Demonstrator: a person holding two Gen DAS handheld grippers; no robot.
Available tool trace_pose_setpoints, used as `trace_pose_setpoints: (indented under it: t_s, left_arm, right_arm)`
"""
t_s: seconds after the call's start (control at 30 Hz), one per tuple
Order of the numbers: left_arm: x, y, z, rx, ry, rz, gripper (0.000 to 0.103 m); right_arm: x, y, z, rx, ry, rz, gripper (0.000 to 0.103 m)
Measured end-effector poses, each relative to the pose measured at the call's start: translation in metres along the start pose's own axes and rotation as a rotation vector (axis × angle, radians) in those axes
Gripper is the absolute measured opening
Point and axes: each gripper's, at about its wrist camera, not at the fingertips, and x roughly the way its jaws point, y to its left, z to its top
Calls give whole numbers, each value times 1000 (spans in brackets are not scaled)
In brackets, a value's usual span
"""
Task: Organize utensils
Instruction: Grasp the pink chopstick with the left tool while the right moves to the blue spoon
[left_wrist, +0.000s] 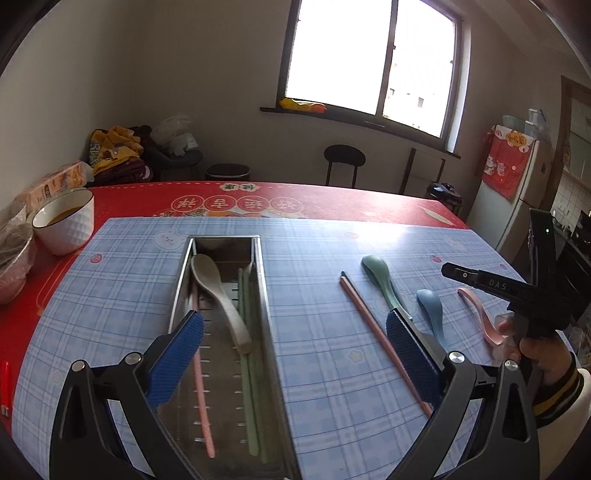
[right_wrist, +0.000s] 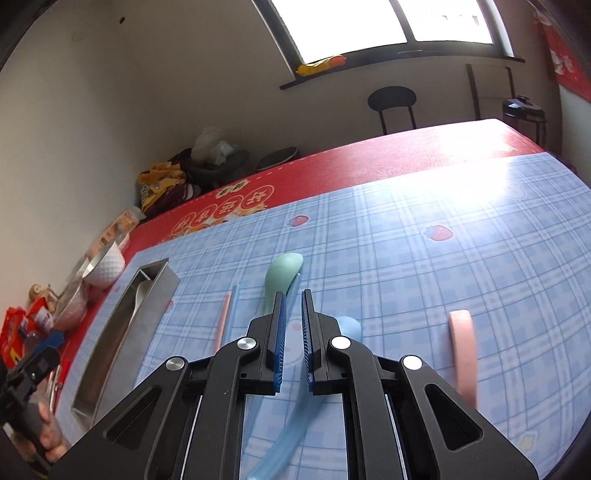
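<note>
Now your left tongs (left_wrist: 295, 343) gape wide above the steel tray (left_wrist: 267, 314) — grey spoon (left_wrist: 218, 291) inside. Your right tongs (right_wrist: 293, 332) stand slightly apart, gripping nothing, over the green spoon (right_wrist: 282, 273), blue spoon (right_wrist: 351, 326) and pink spoon (right_wrist: 461, 350) on the bench (right_wrist: 443, 266).

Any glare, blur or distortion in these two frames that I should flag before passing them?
Left wrist view: the window is blown out white, with a glare patch on the blue checked mat; fisheye bends the table edge, otherwise sharp. Right wrist view: stronger glare washes out the mat's far corner, the pink spoon and blue spoon are motion-smeared, and the horizon tilts.
</note>
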Motion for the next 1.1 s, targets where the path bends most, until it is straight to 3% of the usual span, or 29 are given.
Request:
trace_pose_setpoints:
  t_s: [0.07, 0.1, 0.2, 0.33, 0.43, 0.67, 1.1]
  left_arm:
    - [15, -27, 0, 54, 37, 17, 96]
    - [25, -39, -1, 78, 68, 45, 92]
    - [59, -59, -6, 88, 164, 31, 65]
    - [101, -62, -11, 18, 276, -8, 40]
    - [119, -60, -15, -23, 317, -31, 24]
    - [130, -63, -16, -41, 335, -46, 24]
    - [118, -56, -18, 26, 314, 54, 24]
  right_arm:
    - [-4, -2, -1, 19, -10, 8, 52]
    - [-6, -3, -1, 21, -11, 10, 52]
    - [-6, -5, -2, 33, 0, 8, 52]
    - [-10, -15, -3, 78, -2, 7, 52]
    - [-13, -23, -2, 121, -8, 13, 52]
    - [-20, -36, 0, 192, -27, 38, 52]
    - [-19, -37, 0, 208, -23, 45, 52]
